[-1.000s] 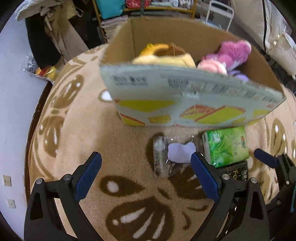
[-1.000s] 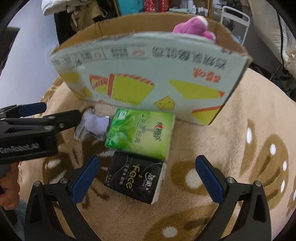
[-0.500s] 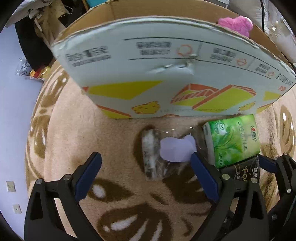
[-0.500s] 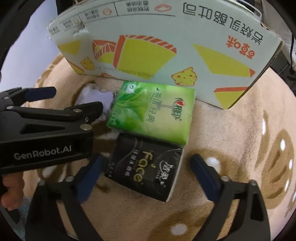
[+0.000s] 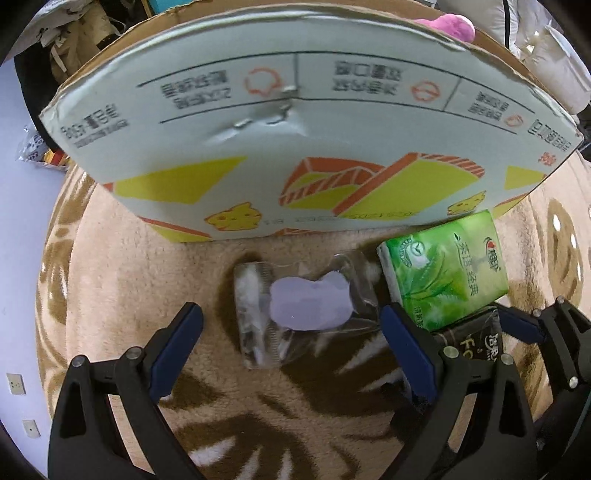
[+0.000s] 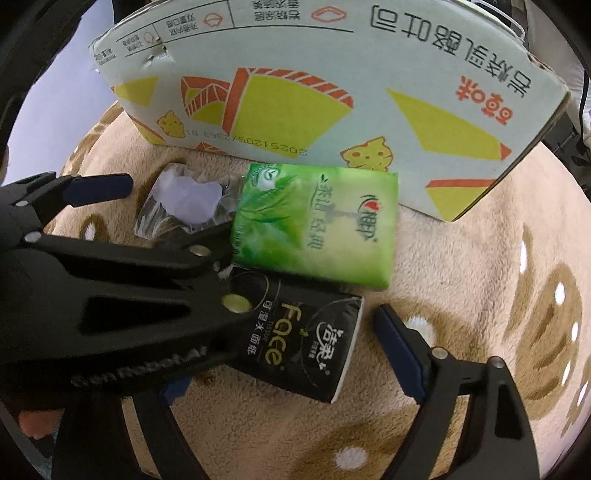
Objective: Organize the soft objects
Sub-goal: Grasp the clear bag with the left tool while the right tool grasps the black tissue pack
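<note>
A clear plastic bag [image 5: 306,306] with a lilac piece inside lies on the carpet before the cardboard box [image 5: 295,147]. My left gripper [image 5: 290,312] hangs open over it, one finger on each side, not touching. Right of the bag lie a green tissue pack [image 5: 447,269] and a black tissue pack [image 5: 476,343]. In the right wrist view my right gripper [image 6: 291,314] straddles the black tissue pack [image 6: 295,332]; its right finger [image 6: 395,350] stands just clear of the pack, and its left finger is hidden behind the left gripper [image 6: 177,210]. The green pack [image 6: 317,221] touches the box [image 6: 332,92].
A pink plush toy [image 5: 450,26] shows over the box's far rim. The beige carpet [image 5: 129,277] with brown patterns runs left to a pale wall with sockets [image 5: 16,384]. Clothes and bags pile up at the back left. A person's finger [image 6: 33,424] shows at the lower left.
Both grippers have come down toward the carpet, so the box and packs look larger. The left gripper now covers the right gripper's left finger. The right jaws have narrowed a little.
</note>
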### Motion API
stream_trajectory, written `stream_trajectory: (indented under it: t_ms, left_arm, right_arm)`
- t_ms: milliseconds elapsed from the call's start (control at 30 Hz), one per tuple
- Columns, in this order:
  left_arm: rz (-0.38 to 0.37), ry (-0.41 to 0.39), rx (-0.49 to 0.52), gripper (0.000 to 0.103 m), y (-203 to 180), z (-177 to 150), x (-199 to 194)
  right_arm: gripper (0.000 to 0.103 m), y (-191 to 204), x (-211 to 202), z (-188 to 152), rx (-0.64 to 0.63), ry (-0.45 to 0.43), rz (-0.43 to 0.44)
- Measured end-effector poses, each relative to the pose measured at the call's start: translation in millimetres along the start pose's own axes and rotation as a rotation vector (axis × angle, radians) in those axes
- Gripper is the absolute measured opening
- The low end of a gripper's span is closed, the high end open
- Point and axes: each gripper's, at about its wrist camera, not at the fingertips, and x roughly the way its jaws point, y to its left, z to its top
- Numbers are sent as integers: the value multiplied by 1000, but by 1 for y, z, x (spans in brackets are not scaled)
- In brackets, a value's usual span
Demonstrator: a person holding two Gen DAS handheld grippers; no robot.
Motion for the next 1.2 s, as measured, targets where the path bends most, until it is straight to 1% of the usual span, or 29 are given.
stream_trajectory:
  t_ms: [167, 267, 300, 333, 400, 467, 567, 667, 700, 867, 1000, 1200]
  left_arm:
    - [24, -6, 6, 96, -13, -2, 4]
    - [38, 4, -5, 96, -14, -2, 8]
    - [40, 13, -16, 91, -11, 0, 13]
    - [38, 19, -29, 89, -9, 0, 15]
    - [39, 8, -56, 81, -7, 0, 14]
    - [43, 0, -70, 78, -6, -1, 12]
    - [34, -9, -79, 77, -7, -6, 11]
    - [43, -14, -80, 77, -4, -9, 9]
    - [46, -16, -80, 77, 6, -13, 5]
    - [63, -16, -85, 77, 6, -23, -3]
    - [64, -21, -128, 77, 13, -33, -12]
    - [80, -44, -161, 77, 22, -42, -31]
  right_arm:
    - [92, -1, -5, -3, 3, 0, 3]
    - [92, -2, -6, -3, 7, 1, 7]
    - [91, -3, -7, -3, 6, 0, 6]
    - [89, -3, -8, -3, 4, 0, 1]
    - [86, -6, -10, -2, 3, 1, -2]
    - [85, -8, -10, -2, 0, 4, -5]
    - [81, -7, -10, 0, -14, 13, -18]
    - [77, -9, -9, 1, -15, 17, -21]
    - [76, -10, -9, 1, -18, 16, -23]
    - [75, -15, -9, 2, -23, 13, -19]
    - [73, -20, -12, 0, -24, 3, -14]
    - [71, -24, -22, -5, -14, -2, -5]
